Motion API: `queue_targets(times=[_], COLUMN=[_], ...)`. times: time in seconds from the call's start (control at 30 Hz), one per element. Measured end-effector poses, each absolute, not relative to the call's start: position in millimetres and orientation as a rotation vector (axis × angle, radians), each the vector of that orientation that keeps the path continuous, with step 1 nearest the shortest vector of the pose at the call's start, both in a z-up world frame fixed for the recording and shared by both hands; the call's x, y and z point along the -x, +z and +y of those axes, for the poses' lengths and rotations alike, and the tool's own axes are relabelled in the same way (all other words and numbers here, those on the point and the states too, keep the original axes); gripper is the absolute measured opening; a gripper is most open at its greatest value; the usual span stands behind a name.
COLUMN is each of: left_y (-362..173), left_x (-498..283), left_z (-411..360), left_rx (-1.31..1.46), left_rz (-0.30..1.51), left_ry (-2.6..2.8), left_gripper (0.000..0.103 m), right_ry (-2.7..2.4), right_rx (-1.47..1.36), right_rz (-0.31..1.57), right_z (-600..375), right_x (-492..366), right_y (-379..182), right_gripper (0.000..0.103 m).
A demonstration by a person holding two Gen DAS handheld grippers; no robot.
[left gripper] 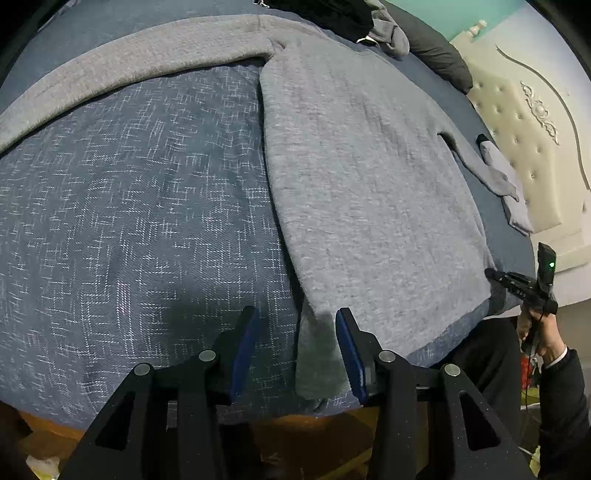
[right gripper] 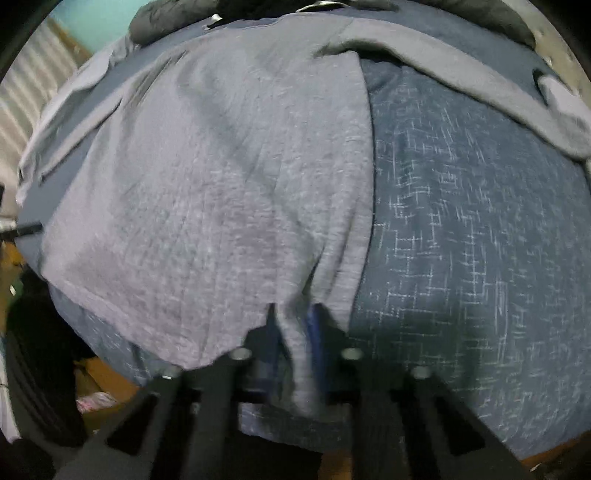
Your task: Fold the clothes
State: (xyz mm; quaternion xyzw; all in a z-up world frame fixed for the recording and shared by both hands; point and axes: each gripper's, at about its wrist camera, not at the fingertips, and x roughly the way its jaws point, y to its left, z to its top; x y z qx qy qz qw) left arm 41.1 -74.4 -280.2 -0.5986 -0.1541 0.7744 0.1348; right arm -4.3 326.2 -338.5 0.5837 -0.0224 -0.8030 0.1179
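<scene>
While my right gripper (right gripper: pixel 295 332) pinches the hem of the grey sweater (left gripper: pixel 369 184) spread flat on the bed (left gripper: pixel 129 221), my left gripper (left gripper: pixel 295 347) hangs open over the opposite hem corner, ready to lift both.

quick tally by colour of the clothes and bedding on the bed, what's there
Grey: 3, the sweater, a small folded cloth near the headboard, a bunched garment at the far edge
Black or dark: 2, a black garment and a dark pillow
Blue: 1, the patterned bedspread
Total: 6
</scene>
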Motion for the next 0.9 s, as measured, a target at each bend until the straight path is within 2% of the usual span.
queue_targets(times=[0.27, 0.37, 0.43, 0.77, 0.83, 0.87, 0.9], left_y=[-290.4, -295.0, -298.7, -308.9, -308.9, -310.4, -311.9], left_x=[-34.8, -32.2, -30.7, -26.4, -27.0, -27.0, -27.1], left_z=[-70.2, -64.2, -58.2, -40.0, -36.7, -35.1, -33.0], left_rx=[1.749, 1.747, 1.748, 1.742, 1.724, 1.724, 1.726], left_rz=[-0.450, -0.466, -0.469, -0.474, -0.461, -0.463, -0.462], left_ry=[2.230, 2.213, 2.201, 2.155, 2.151, 2.137, 2.127], left_gripper=[0.050, 0.054, 0.058, 0.058, 0.053, 0.047, 0.029], right_ry=[-2.464, -2.490, -2.475, -2.489, -2.499, -2.500, -2.499], right_rx=[-1.564, -1.550, -1.559, -1.575, -1.587, -1.590, -1.591], right_rz=[-0.233, -0.302, -0.313, -0.362, -0.400, -0.400, -0.391], right_z=[368.2, 383.2, 379.9, 390.4, 398.2, 399.0, 398.4], right_x=[-13.7, -19.0, -21.4, -21.6, -20.7, -21.5, -23.0], right_y=[-305.4, -302.4, -305.1, -310.7, -313.7, -313.8, -313.4], right_gripper=[0.003, 0.003, 0.003, 0.003, 0.003, 0.003, 0.003])
